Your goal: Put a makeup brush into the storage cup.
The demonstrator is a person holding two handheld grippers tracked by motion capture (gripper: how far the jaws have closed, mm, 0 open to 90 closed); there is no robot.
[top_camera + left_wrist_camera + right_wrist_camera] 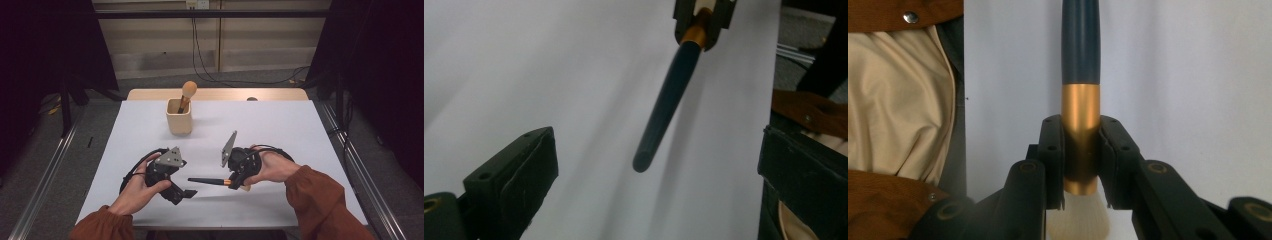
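A makeup brush with a dark handle (206,180), gold ferrule (1080,140) and pale bristles (1078,222) hangs level just above the white table (280,130). My right gripper (232,181) is shut on the ferrule, jaws pressing on both sides (1080,127). The handle (669,95) points left toward my left gripper (184,193), whose jaws stand wide open (656,145) with the handle's tip between and a little ahead of them, touching neither. A wooden cup (179,117) at the table's back middle holds a second brush with a tan head (189,90).
The table's front edge (225,226) runs just below my forearms. A wooden tabletop (217,94) adjoins the far edge. Metal rails (50,165) run along both sides on the floor. The person's beige and rust clothing (898,100) is close on the right gripper's left.
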